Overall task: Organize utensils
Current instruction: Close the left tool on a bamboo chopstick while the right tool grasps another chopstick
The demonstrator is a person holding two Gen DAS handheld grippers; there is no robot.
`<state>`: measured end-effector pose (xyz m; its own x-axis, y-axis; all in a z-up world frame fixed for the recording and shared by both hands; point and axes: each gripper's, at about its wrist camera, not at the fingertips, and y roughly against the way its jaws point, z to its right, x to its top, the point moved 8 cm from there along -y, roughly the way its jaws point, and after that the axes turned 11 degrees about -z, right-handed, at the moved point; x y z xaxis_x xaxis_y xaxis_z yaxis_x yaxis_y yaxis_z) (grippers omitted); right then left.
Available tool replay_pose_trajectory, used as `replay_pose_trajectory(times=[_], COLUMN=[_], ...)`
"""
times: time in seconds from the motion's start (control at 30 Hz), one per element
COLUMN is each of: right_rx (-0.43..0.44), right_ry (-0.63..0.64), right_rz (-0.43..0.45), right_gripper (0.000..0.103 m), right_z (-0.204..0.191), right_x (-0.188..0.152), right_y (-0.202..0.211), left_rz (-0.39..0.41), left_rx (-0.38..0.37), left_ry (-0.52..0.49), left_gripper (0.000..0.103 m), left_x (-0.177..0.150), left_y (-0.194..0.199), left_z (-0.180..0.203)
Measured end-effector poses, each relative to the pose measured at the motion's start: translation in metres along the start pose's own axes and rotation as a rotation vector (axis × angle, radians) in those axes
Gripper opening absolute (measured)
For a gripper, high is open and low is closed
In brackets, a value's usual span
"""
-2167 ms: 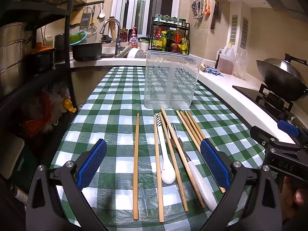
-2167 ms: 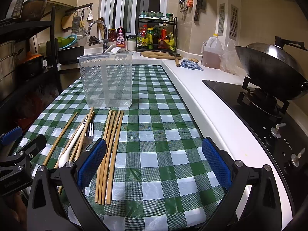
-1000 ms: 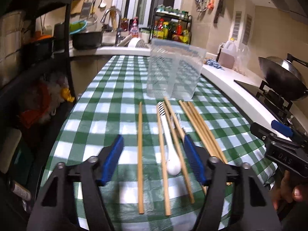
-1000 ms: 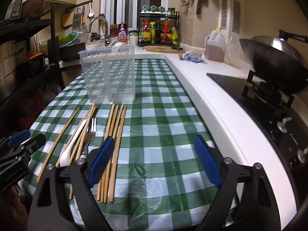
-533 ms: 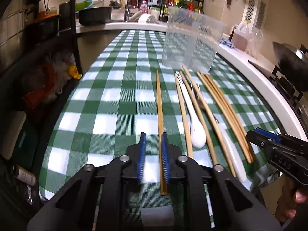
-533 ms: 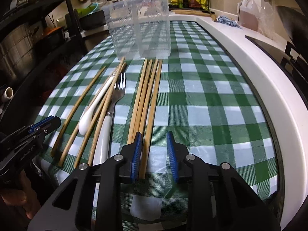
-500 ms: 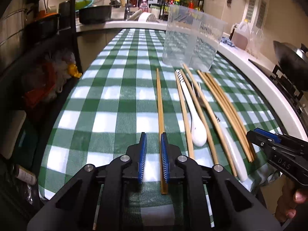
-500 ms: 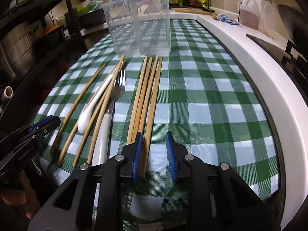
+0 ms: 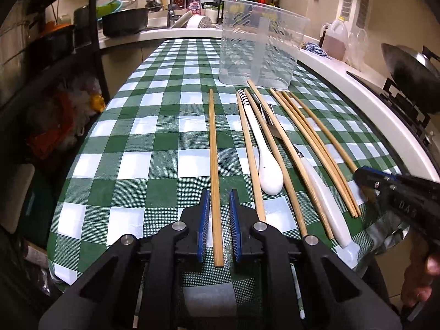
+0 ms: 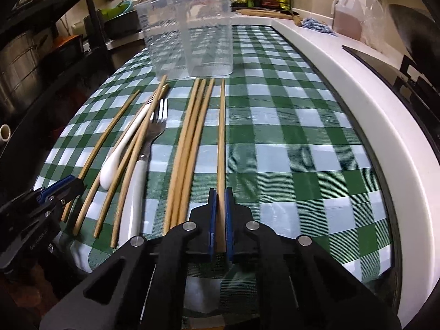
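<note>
Several wooden chopsticks, a white spoon and a white-handled fork lie on the green checked cloth in front of a clear plastic holder. My left gripper straddles the near end of the leftmost chopstick. Its jaws are narrow, and a slit still shows beside the stick. My right gripper is shut on the near end of the rightmost chopstick, its pads tight against the wood. Each gripper also shows in the other's view, the right gripper and the left gripper.
Three more chopsticks lie just left of the held one. A white counter borders the cloth on the right, with a hob and a wok beyond. A dark shelf rack stands on the left, and the sink is at the back.
Both grippers sank to the near ends of the chopsticks and their jaws narrowed from wide. The right one pinched its stick, which now lies apart from the other three.
</note>
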<state>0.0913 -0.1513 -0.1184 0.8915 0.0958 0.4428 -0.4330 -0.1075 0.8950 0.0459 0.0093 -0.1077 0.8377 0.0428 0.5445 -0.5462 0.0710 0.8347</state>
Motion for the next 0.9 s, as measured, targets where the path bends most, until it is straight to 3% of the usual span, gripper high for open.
replay_pose_trajectory(times=[0.1, 0.9], right_rx=[-0.005, -0.039], right_ry=[-0.013, 0.009], right_rz=[-0.017, 0.003], right_gripper=[0.006, 0.007], right_z=[0.0047, 0.0032], right_x=[-0.0006, -0.0001], right_y=[-0.0028, -0.0033], left_rz=[0.006, 0.073], left_rx=[0.023, 0.064], left_ry=[-0.011, -0.028], left_gripper=[0.007, 0.007], left_x=[0.002, 0.0038], left_y=[-0.0007, -0.0017], left_z=[-0.0011, 0.0009])
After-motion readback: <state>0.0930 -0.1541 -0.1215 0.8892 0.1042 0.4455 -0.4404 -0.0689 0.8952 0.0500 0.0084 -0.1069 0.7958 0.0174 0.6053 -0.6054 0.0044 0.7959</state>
